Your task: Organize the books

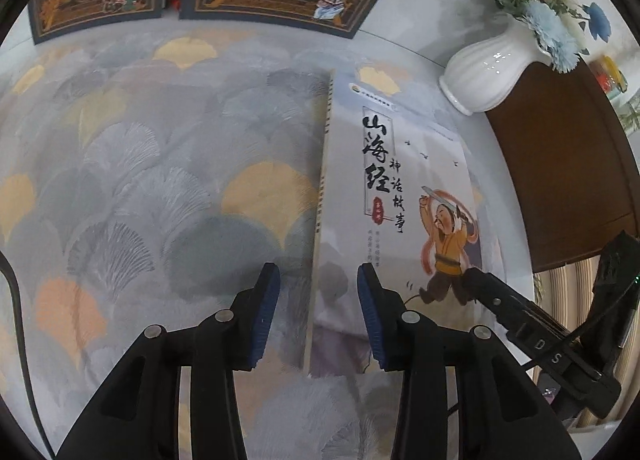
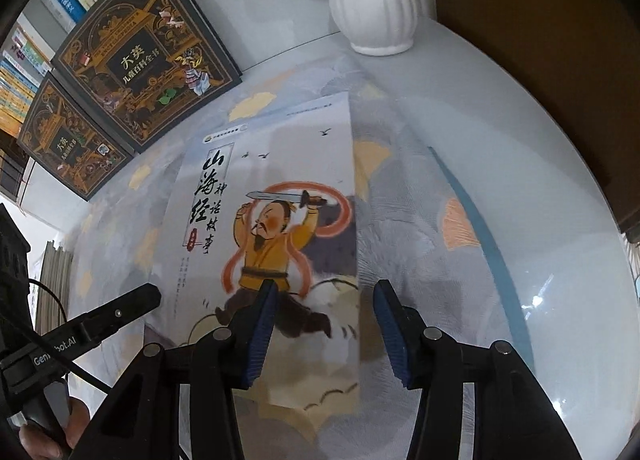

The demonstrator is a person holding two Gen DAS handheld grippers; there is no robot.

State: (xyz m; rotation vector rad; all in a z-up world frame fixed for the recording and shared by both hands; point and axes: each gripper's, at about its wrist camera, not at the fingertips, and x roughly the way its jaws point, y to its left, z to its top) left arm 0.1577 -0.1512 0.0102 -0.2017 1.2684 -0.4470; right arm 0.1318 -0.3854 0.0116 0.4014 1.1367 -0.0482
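A pale picture book [image 1: 400, 187] with black calligraphy and a sword-swinging figure in yellow lies flat on the patterned tablecloth [image 1: 160, 179]. My left gripper [image 1: 318, 314] is open, and its blue pads stand either side of the book's left edge near the front corner without pressing on it. In the right wrist view the same book [image 2: 272, 187] fills the middle. My right gripper [image 2: 326, 332] is open too, with the book's right edge between its pads. Each gripper shows in the other's view: the right gripper [image 1: 474, 274] over the book's lower right, the left gripper [image 2: 154, 294] at its lower left.
Two dark ornate books [image 2: 148, 55] [image 2: 68, 139] lean side by side at the back. A white ribbed vase [image 1: 484, 71] with blue flowers stands beyond the book's far right corner. Brown furniture [image 1: 560, 179] borders the right, and shelves of books [image 2: 24, 71] stand behind.
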